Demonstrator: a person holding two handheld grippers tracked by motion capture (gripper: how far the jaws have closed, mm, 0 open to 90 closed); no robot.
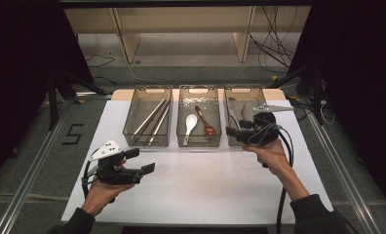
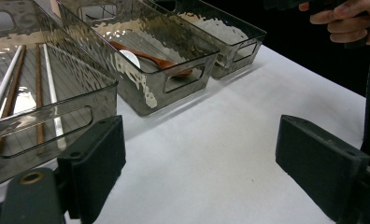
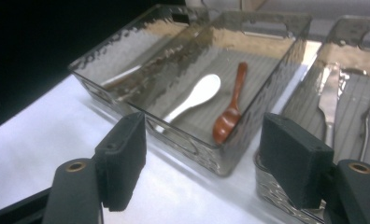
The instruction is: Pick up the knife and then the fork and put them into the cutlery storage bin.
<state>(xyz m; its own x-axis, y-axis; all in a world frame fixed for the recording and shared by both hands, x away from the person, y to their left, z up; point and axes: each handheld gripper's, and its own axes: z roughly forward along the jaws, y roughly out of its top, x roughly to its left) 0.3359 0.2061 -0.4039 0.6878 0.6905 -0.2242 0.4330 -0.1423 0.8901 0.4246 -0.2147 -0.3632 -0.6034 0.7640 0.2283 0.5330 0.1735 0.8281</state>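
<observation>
Nearest the camera, the left gripper (image 1: pixel 144 161) is held low over the near left part of the table (image 1: pixel 201 195), its jaws spread wide with nothing between them. The right gripper (image 1: pixel 234 132) is held at the near rim of the right bin (image 1: pixel 241 92), close to the table's right edge; its jaws are also spread, with nothing pinched. Knives and forks (image 3: pixel 330 100) are seen lying in that bin. A white spoon (image 3: pixel 195 99) and a brown spoon (image 3: pixel 230 114) lie in the middle bin (image 3: pixel 230 163), and chopsticks (image 1: pixel 154 119) in the left bin (image 1: pixel 127 122). If the right jaws are lowered carelessly, the bin's thin wall could be struck and the bin shoved, or two overlapping pieces could be pinched together.
</observation>
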